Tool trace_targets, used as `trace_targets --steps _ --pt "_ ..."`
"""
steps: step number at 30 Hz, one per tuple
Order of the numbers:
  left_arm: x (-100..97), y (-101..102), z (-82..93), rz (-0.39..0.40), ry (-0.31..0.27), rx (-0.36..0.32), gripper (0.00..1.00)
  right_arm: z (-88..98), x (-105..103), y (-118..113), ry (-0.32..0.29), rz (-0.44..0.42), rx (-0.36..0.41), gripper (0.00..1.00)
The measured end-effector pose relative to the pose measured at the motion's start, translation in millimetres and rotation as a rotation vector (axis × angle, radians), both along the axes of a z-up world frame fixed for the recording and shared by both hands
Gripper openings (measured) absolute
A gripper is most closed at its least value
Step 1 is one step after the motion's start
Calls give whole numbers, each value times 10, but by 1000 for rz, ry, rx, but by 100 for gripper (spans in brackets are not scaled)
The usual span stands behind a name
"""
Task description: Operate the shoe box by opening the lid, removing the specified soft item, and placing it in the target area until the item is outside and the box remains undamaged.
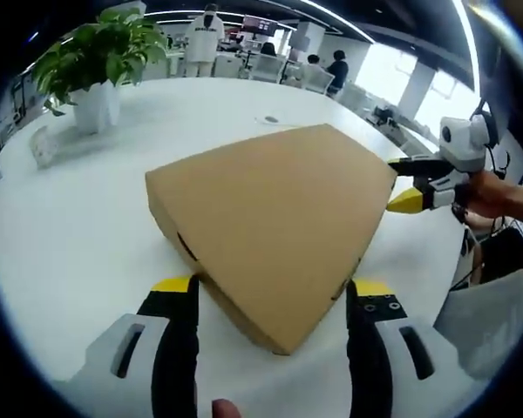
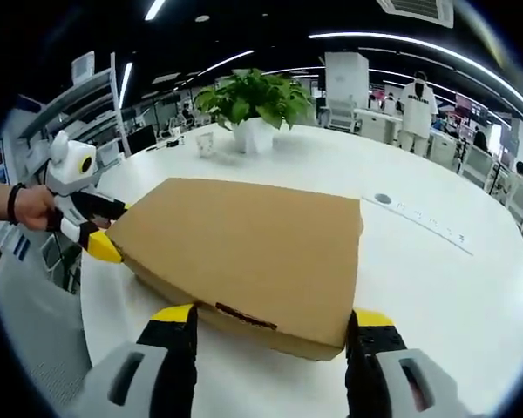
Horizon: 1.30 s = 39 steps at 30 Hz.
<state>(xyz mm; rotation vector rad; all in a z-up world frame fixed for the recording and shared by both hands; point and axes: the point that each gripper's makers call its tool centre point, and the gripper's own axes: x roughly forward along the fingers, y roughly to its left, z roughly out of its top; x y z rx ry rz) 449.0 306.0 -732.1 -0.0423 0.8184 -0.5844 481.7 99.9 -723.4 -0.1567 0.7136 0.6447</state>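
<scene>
A closed brown cardboard shoe box (image 1: 275,222) lies flat on the round white table (image 1: 78,235), lid down. My left gripper (image 1: 273,287) is open, and the box's near corner sits between its yellow-tipped jaws. My right gripper (image 1: 411,183) comes in from the right, open, its jaws straddling the box's right corner. In the right gripper view the box (image 2: 244,248) has its long front edge between the open jaws of my right gripper (image 2: 272,315). My left gripper (image 2: 100,228) is at the box's left corner, held by a hand. What the box holds is hidden.
A leafy plant in a white pot (image 1: 96,65) (image 2: 253,109) stands at the far side of the table, with a small clear object (image 1: 44,144) beside it. A round cable port (image 2: 382,198) sits in the tabletop. People stand at desks far behind.
</scene>
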Motion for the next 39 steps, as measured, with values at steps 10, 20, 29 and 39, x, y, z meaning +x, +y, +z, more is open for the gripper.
trace_targets --steps 10,20,29,39 --pt "-14 53 6 8 5 -8 65 3 -40 63 3 -21 -1 68" --pt "-109 210 8 12 6 -11 64 5 -110 222 0 -20 19 67" --pt "-271 442 10 24 7 -11 64 13 -237 445 1 -1 35 66" --pt "-467 664 11 24 6 -6 64 21 -439 677 11 12 36 65"
